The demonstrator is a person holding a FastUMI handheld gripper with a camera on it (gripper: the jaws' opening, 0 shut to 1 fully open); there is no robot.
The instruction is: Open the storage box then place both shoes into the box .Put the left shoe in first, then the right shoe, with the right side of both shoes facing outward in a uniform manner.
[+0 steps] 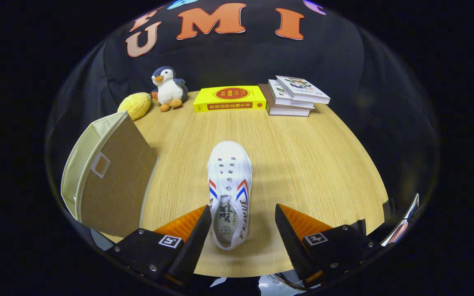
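Ahead, gripper [243, 224] fingers apart around shoe [229, 185] heel, seemingly not touching, storage box [109, 176] beside, books [294, 96] beyond.

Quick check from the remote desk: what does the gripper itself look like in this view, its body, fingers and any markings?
The gripper has two wedge-shaped fingers with ribbed faces and saw-toothed inner edges. Each is mounted on a black block fastened with small silver screws, and each block carries a square black-and-white marker tag. The fingers stand open on either side of the heel of the white canvas shoe, not pressing on it. No cables are visible.
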